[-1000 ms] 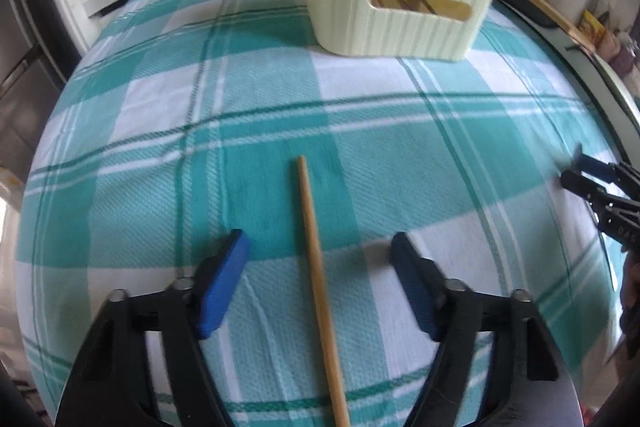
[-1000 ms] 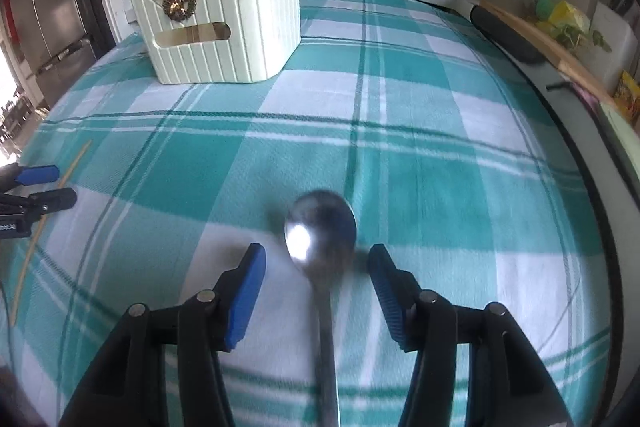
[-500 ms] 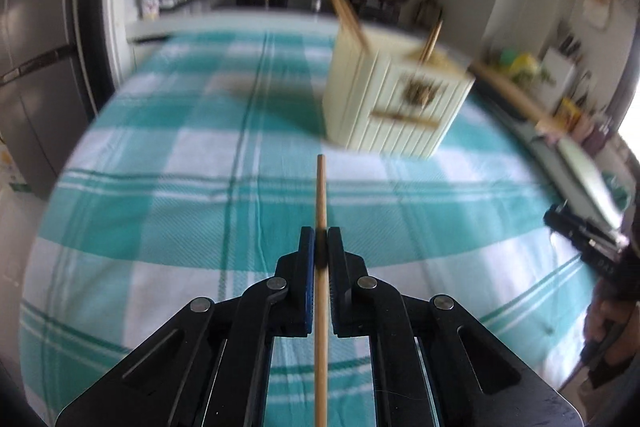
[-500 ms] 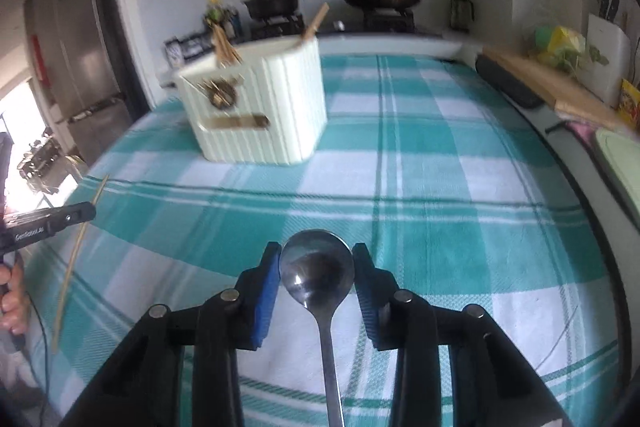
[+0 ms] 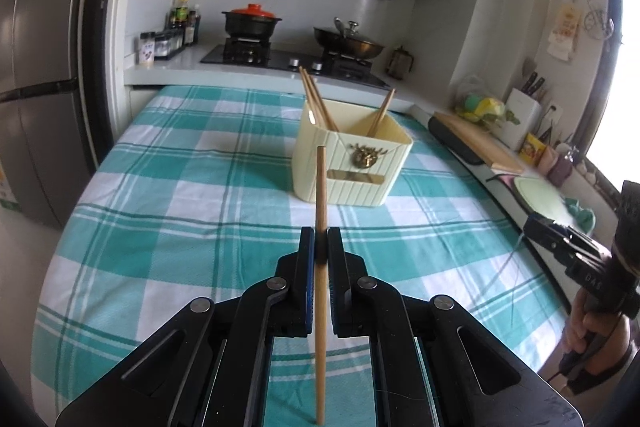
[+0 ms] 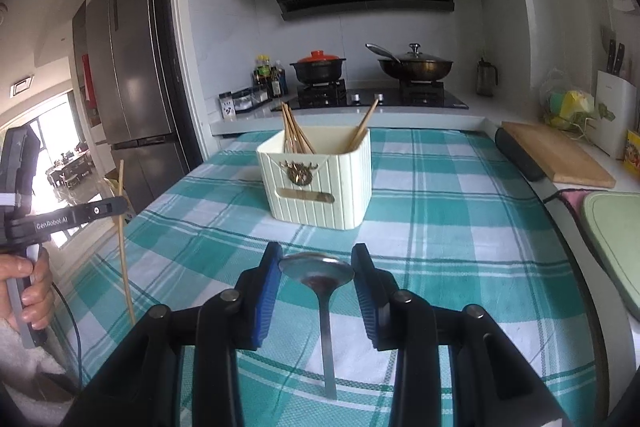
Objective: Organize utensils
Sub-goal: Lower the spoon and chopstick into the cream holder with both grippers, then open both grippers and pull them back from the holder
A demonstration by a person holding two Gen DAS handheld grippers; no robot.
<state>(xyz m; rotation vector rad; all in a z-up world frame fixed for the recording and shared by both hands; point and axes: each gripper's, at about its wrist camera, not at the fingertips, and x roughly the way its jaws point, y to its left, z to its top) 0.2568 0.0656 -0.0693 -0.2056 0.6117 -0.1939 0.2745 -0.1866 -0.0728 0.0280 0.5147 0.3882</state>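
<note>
Left gripper (image 5: pixel 321 247), black arms with blue pads, is pinched tight on a single long wooden chopstick (image 5: pixel 320 267); the stick runs straight forward between the pads, its far tip overlapping the cream ribbed utensil holder (image 5: pixel 352 163) in that view. Right wrist view shows what the left cannot: the same chopstick (image 6: pixel 123 227) hangs clear above the teal-and-white plaid tablecloth (image 6: pixel 460 227), with the left gripper (image 6: pixel 116 205) clamped near its upper end and a bare hand (image 6: pixel 30 287) on the handle. Right gripper (image 6: pixel 316 267) is closed on the bowl of a silver metal spoon (image 6: pixel 320 275), pads touching the bowl's two edges, handle trailing back toward the camera, held above the cloth. From the left view the right gripper (image 5: pixel 536 227) sits at the far right edge, and whether it is closed cannot be told there. The holder stands on the cloth ahead of both grippers, several wooden chopsticks (image 6: pixel 294 135) leaning in its rear compartments.
</note>
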